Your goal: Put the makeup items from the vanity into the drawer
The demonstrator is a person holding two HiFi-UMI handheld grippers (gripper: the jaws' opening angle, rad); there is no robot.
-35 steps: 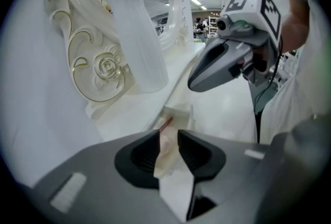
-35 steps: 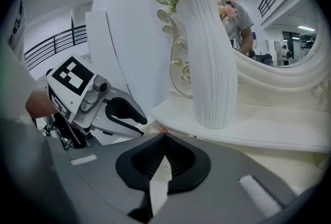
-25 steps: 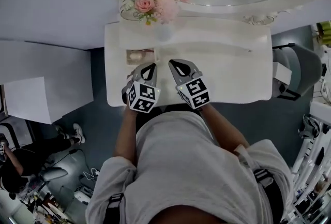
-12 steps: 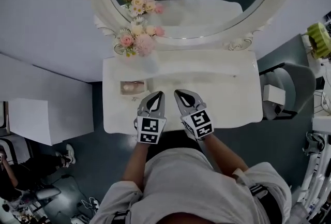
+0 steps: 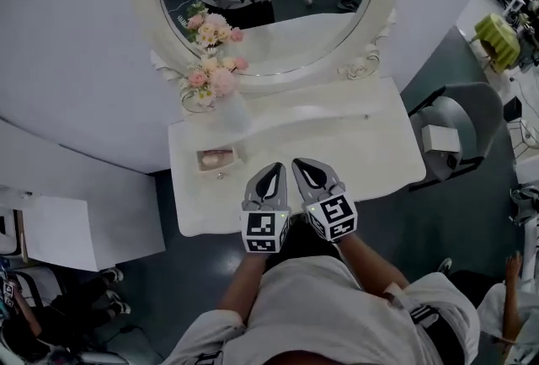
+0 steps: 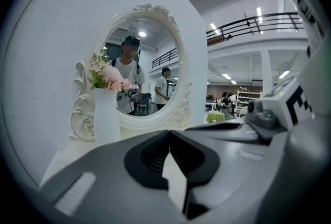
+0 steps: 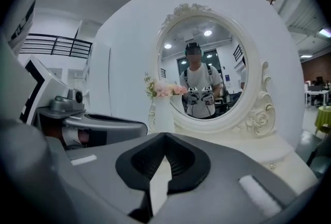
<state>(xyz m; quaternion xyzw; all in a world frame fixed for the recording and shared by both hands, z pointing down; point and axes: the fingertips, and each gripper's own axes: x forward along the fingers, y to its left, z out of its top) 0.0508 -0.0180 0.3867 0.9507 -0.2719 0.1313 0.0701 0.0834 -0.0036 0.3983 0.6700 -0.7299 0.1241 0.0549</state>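
At lower centre of the head view, the left gripper [image 5: 271, 171] and right gripper [image 5: 301, 165] hover side by side over the white vanity top's [image 5: 370, 144] near edge. Each has its jaws pressed together on nothing. The small beige makeup case [image 5: 216, 158] lies to their upper left, near the white vase of pink flowers [image 5: 226, 106].

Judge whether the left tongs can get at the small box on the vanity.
Probably yes: the box lies in the open on the vanity, just left of the shut left tongs, with nothing between them.
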